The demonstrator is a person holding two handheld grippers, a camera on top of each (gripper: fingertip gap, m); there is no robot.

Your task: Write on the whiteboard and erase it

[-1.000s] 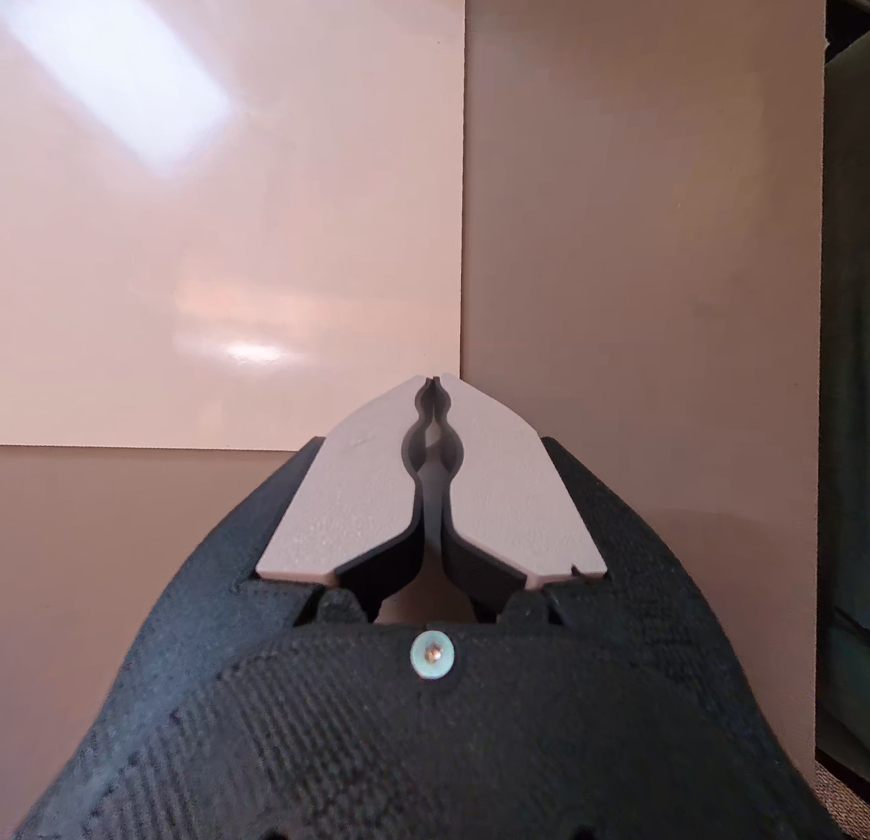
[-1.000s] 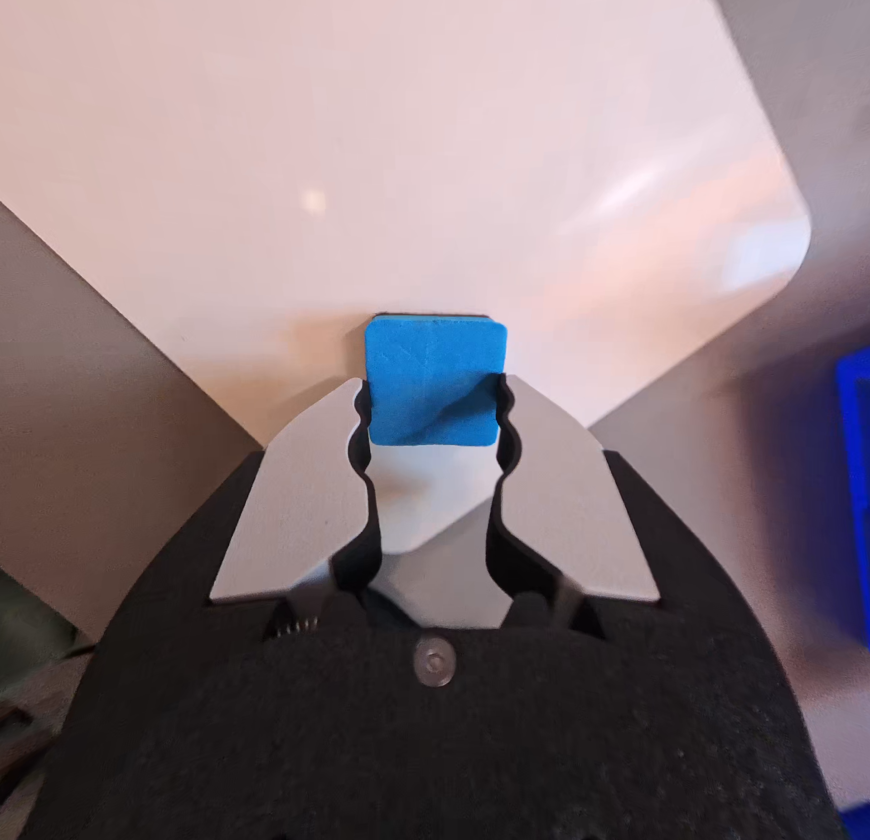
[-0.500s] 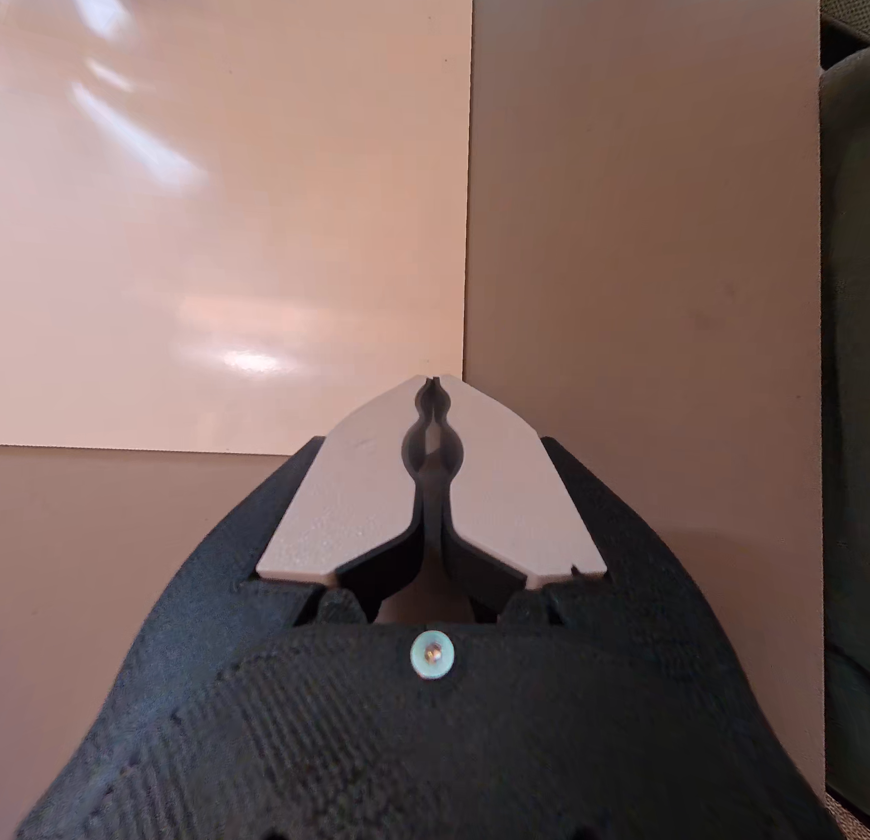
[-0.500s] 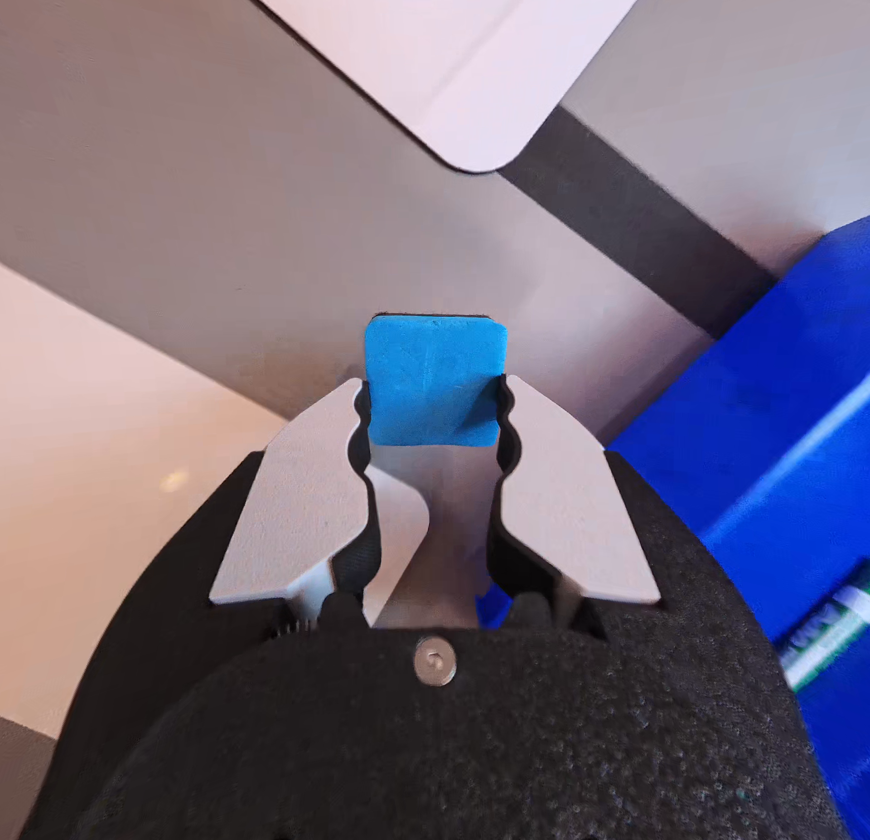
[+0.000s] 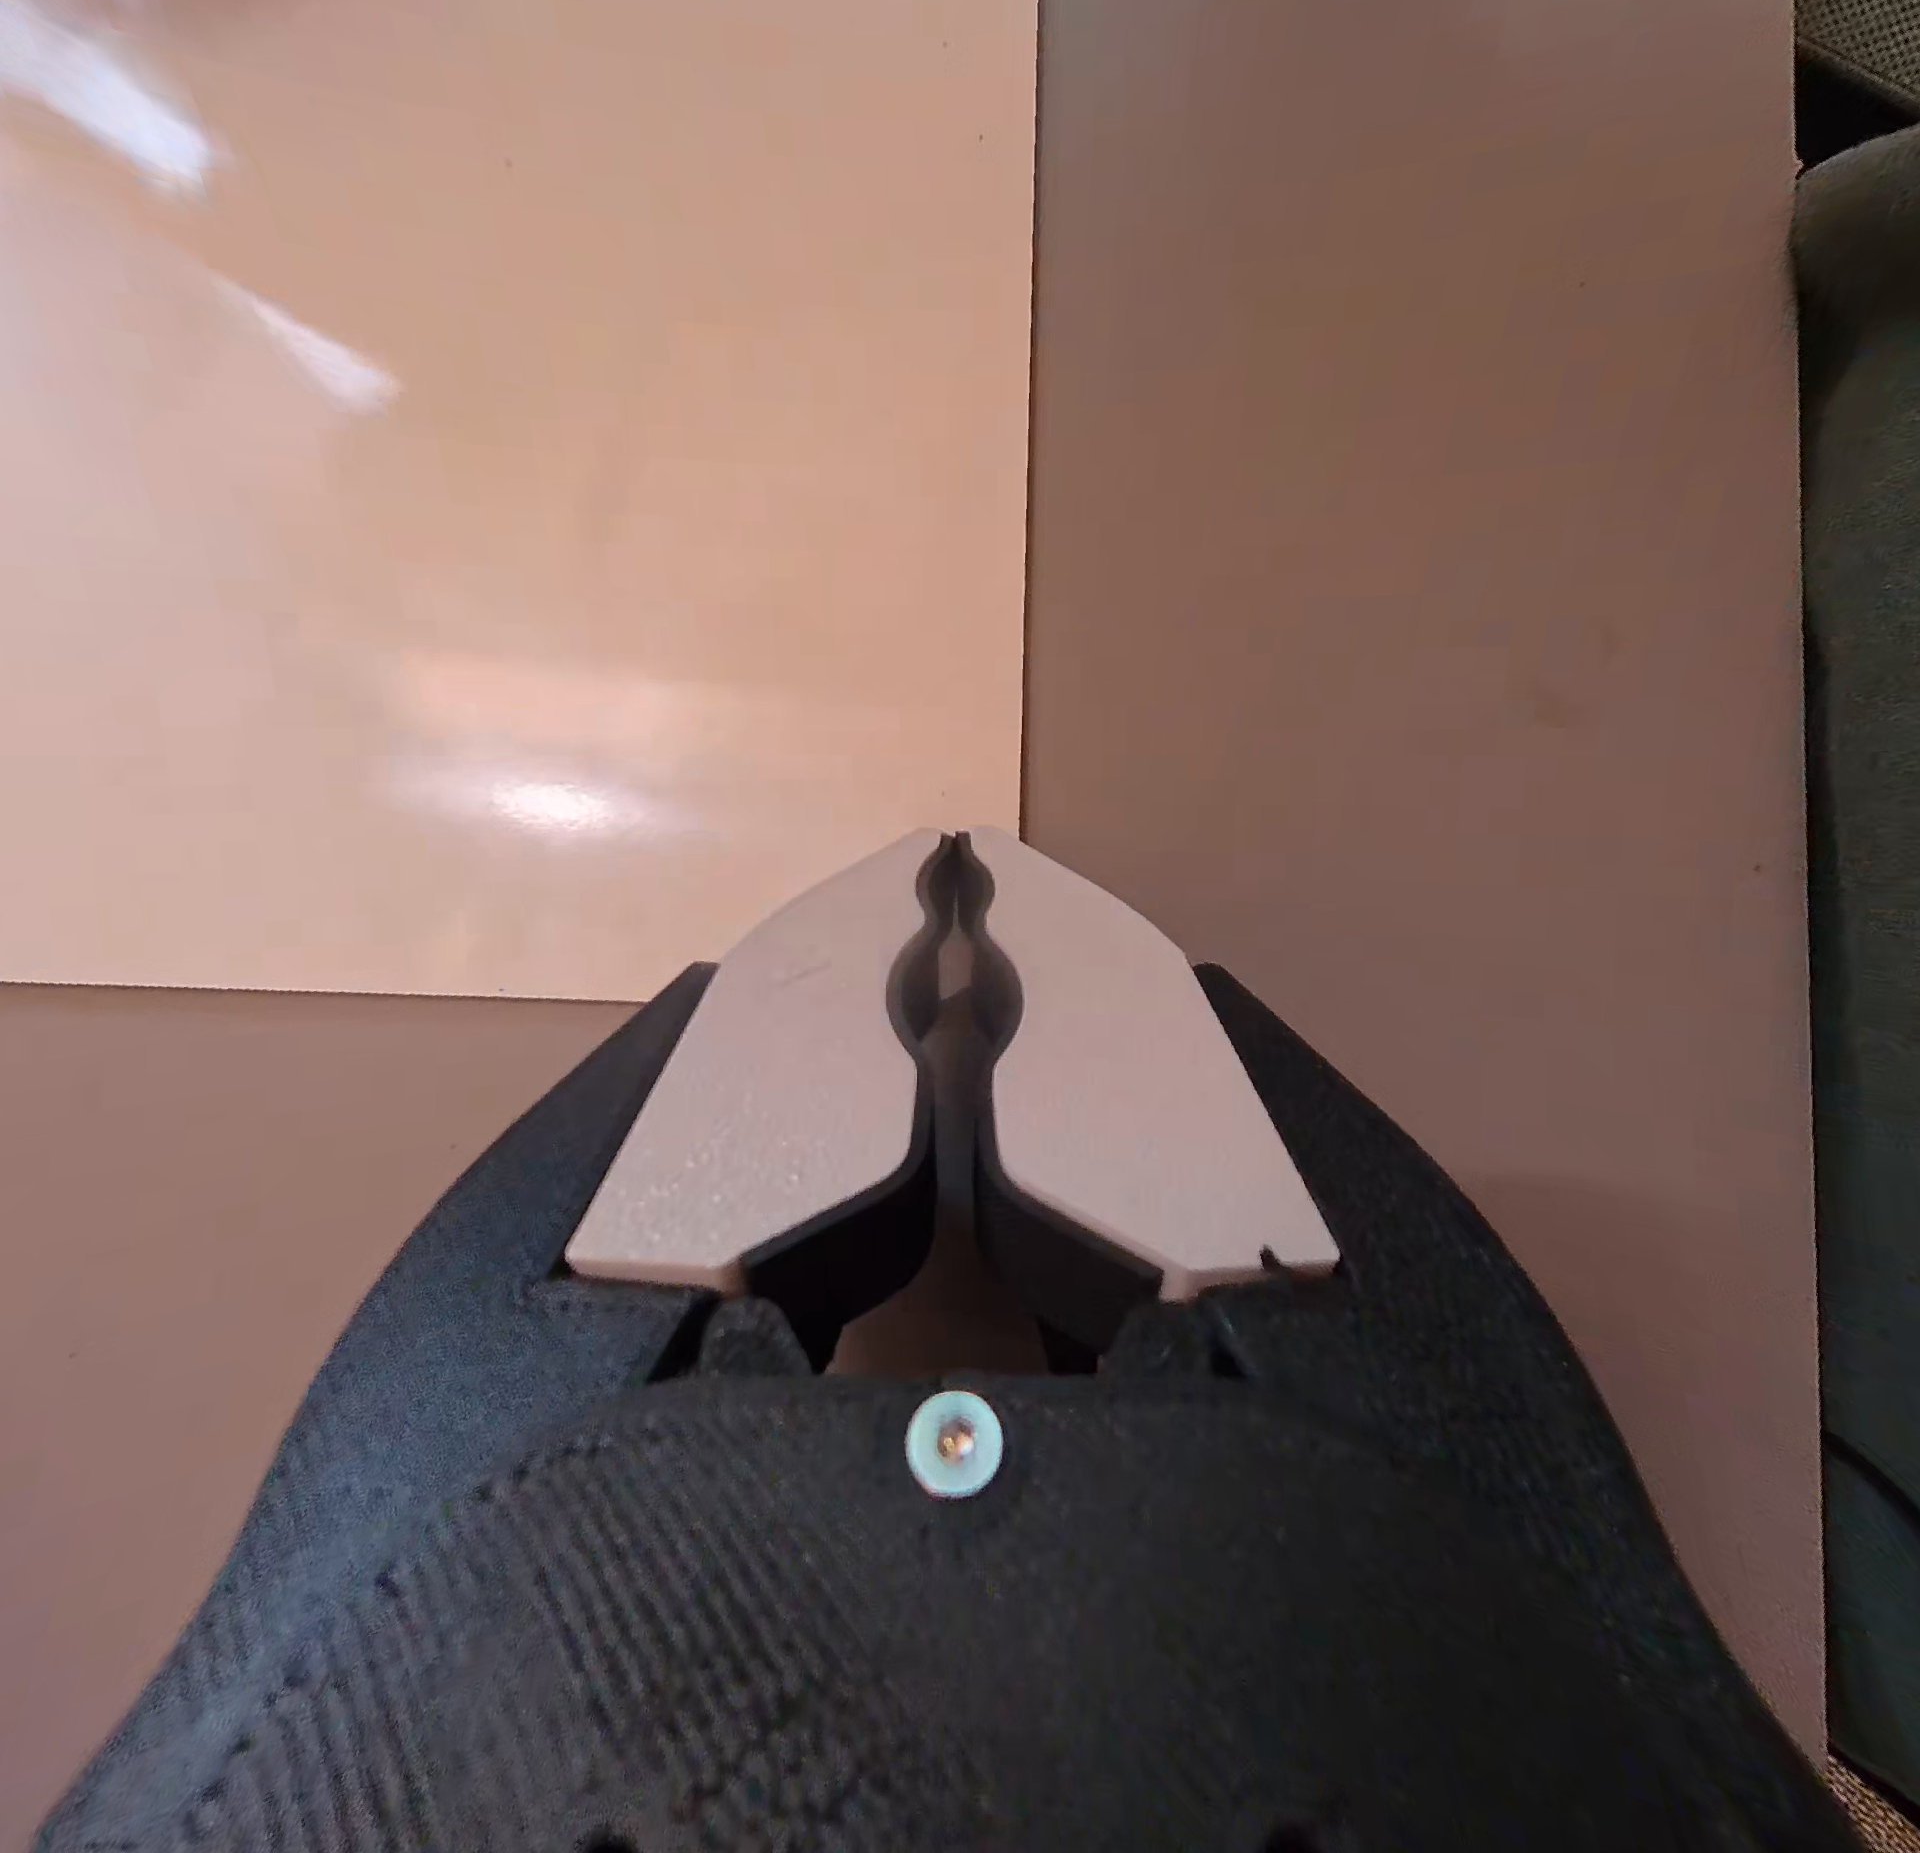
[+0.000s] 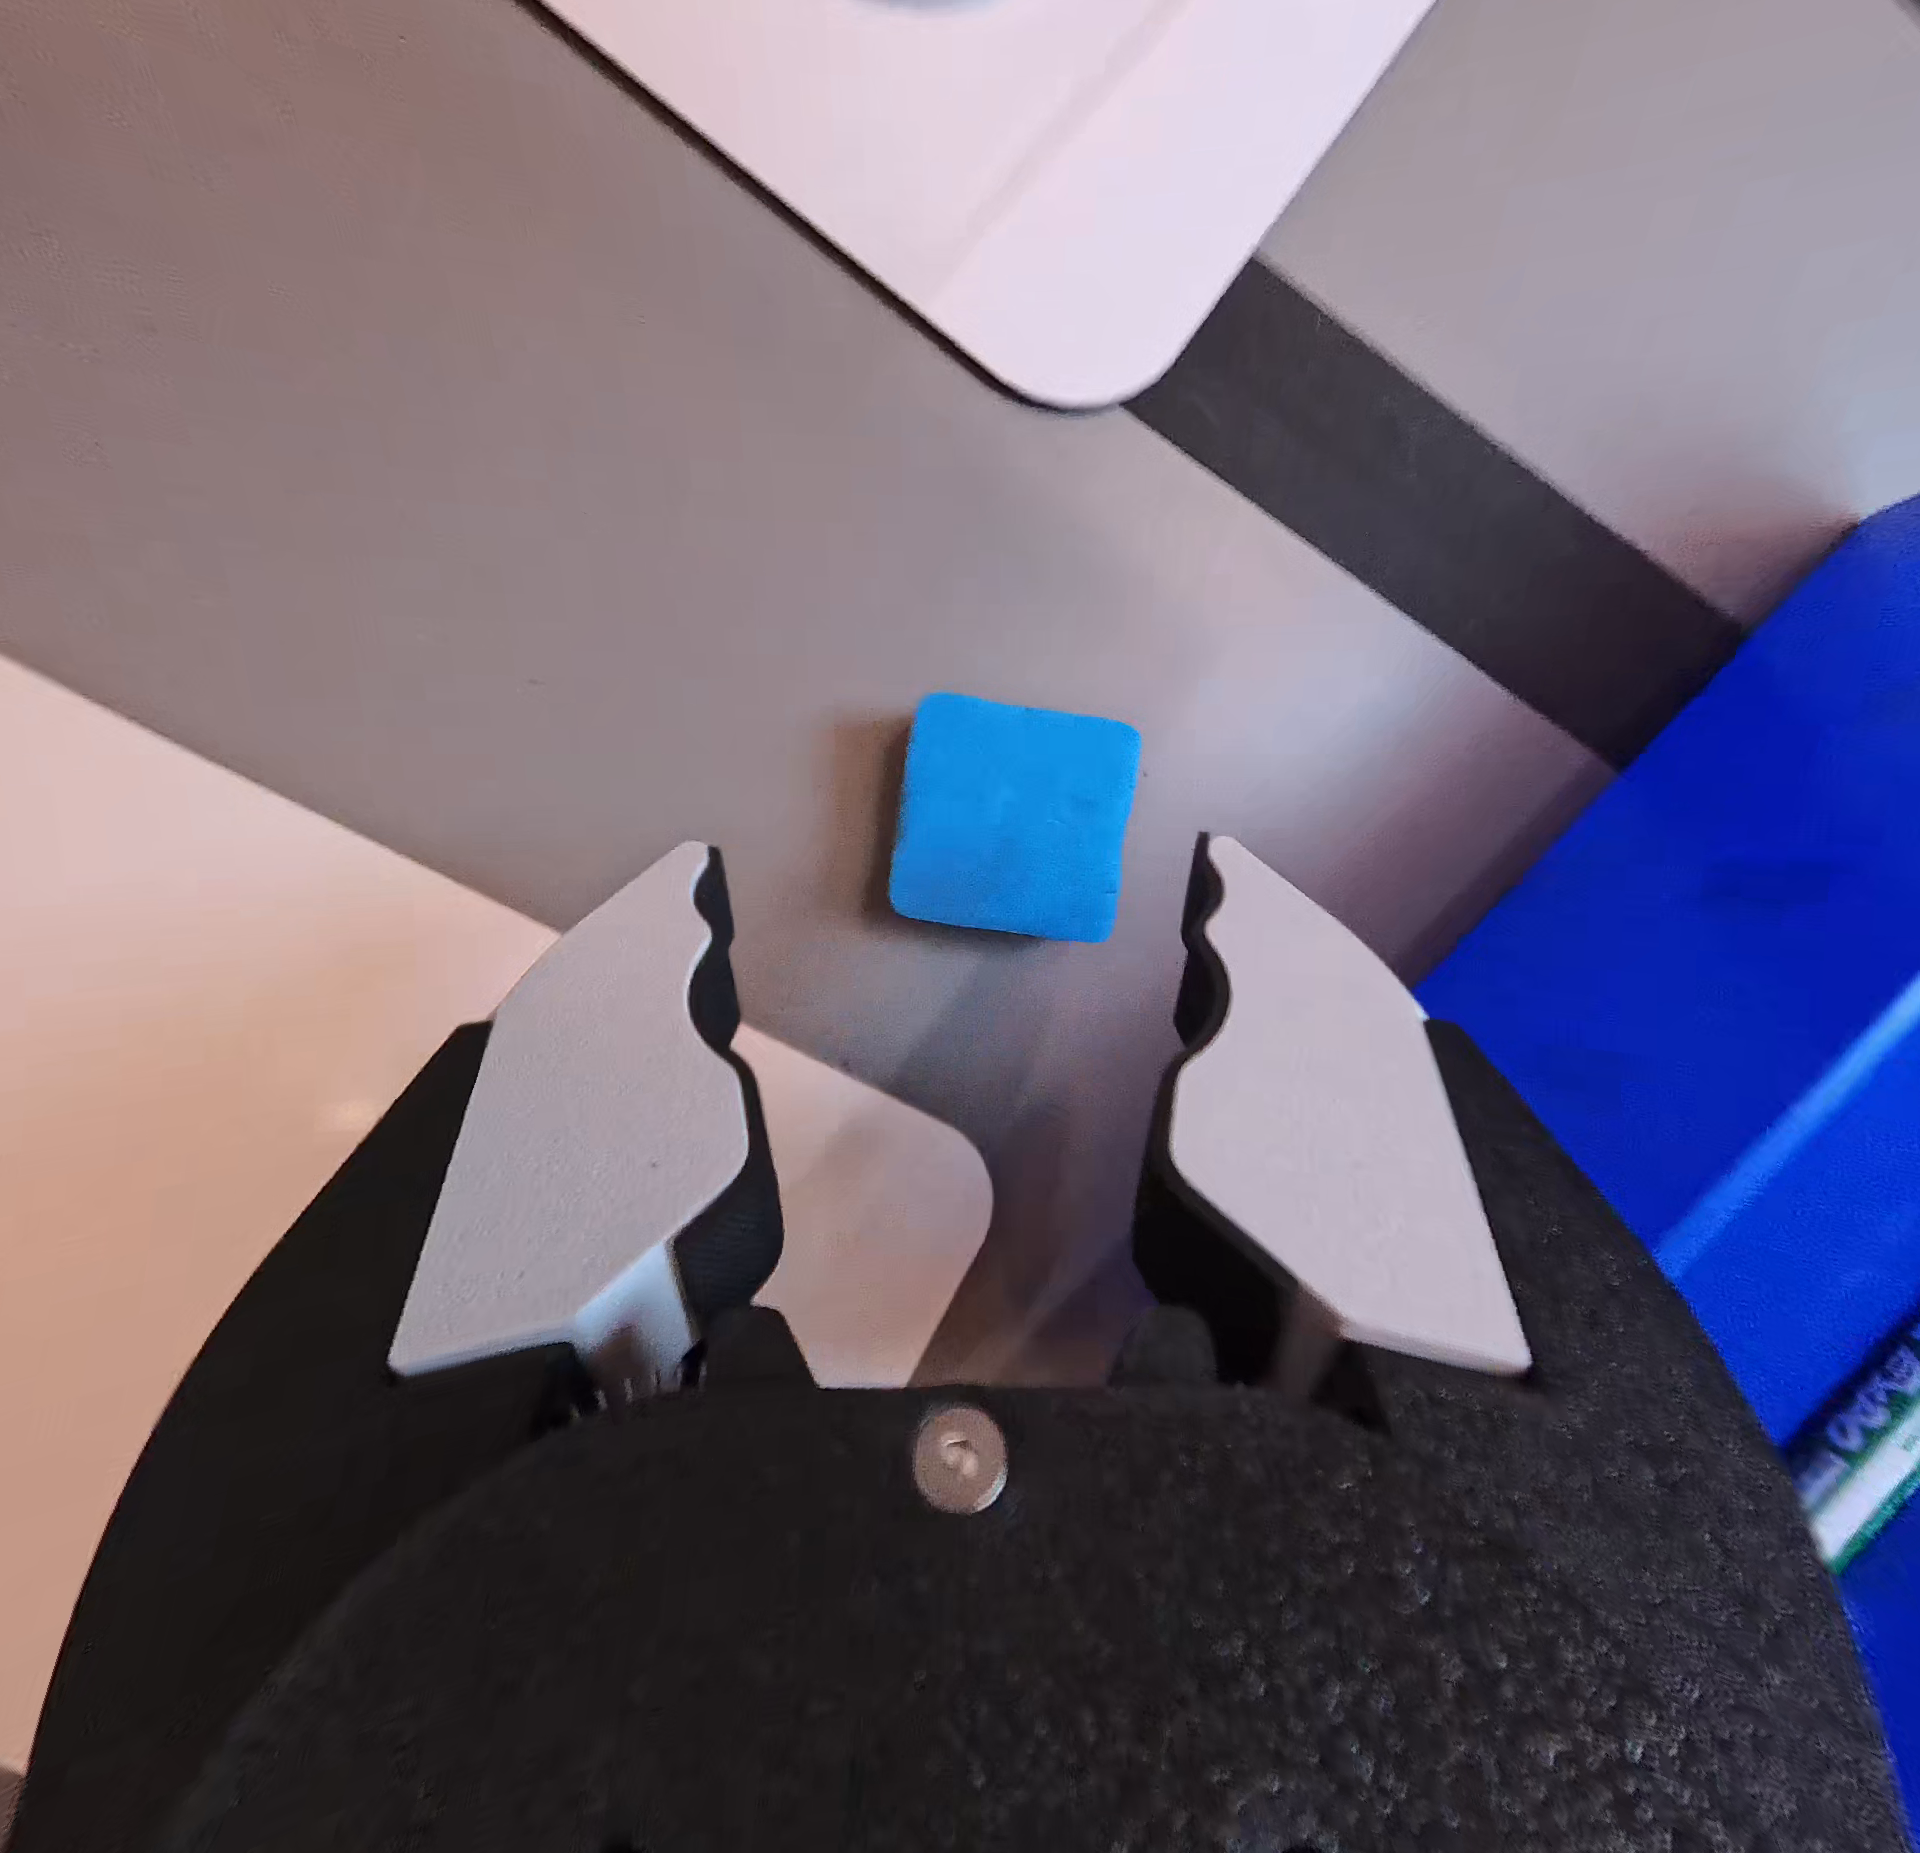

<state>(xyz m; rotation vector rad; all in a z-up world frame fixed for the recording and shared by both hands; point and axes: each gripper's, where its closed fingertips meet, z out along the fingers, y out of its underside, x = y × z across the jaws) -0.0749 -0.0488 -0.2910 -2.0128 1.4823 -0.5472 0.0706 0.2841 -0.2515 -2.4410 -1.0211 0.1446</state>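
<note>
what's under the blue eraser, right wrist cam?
The blue eraser lies flat on the bare grey table, off the whiteboard, ahead of the open right gripper. Its underside is hidden.

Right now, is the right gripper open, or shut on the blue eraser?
Open. The right gripper has its fingers spread wide, and the blue eraser lies flat on the grey table just beyond the tips, touching neither.

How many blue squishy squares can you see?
1. The blue eraser lies on the grey table, just ahead of the open right claw. Others may be hidden.
</note>
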